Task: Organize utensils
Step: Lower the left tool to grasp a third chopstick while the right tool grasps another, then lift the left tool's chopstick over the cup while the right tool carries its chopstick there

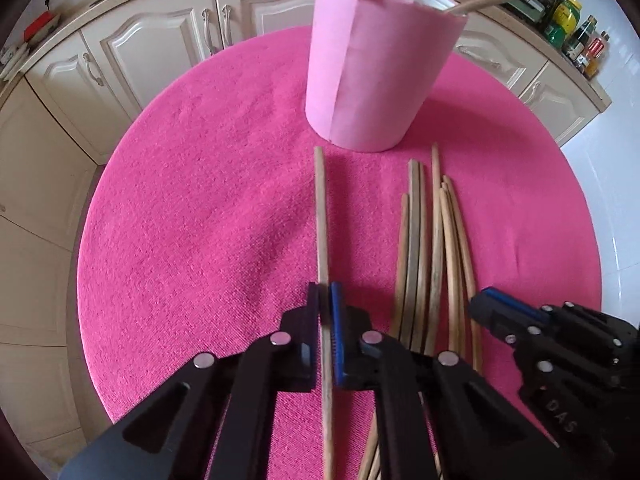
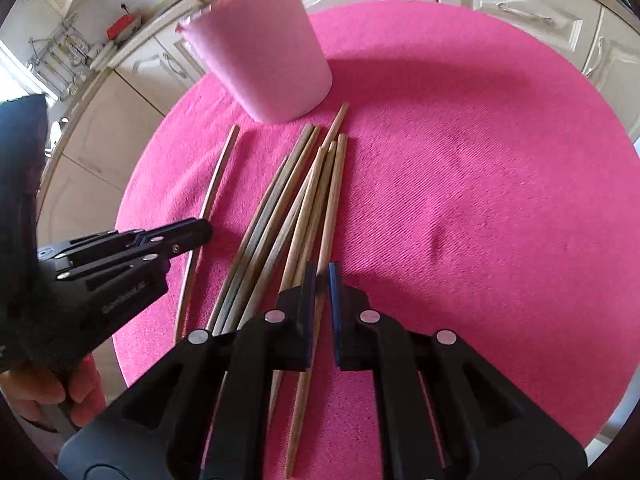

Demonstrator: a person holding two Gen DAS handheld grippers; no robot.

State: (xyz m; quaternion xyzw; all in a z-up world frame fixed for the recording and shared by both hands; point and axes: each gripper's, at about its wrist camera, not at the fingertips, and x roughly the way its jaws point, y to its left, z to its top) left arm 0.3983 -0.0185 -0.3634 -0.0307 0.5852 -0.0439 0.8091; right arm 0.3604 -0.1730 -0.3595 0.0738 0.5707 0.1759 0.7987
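Observation:
A pink cup (image 1: 376, 68) stands at the far side of the round pink mat (image 1: 200, 200), with several chopsticks in it. It also shows in the right wrist view (image 2: 264, 52). My left gripper (image 1: 325, 300) is shut on a single wooden chopstick (image 1: 321, 216) that lies apart, left of the pile. Several loose chopsticks (image 1: 432, 248) lie in a pile on the mat. My right gripper (image 2: 321, 276) is closed around the rightmost chopstick (image 2: 332, 208) of that pile (image 2: 280, 208). The left gripper shows at the left of the right wrist view (image 2: 200, 232).
Cream kitchen cabinets (image 1: 160, 36) curve around behind the mat. Bottles (image 1: 576, 32) stand on the counter at the far right. The mat's edge (image 2: 624, 280) drops off to a white floor on the right.

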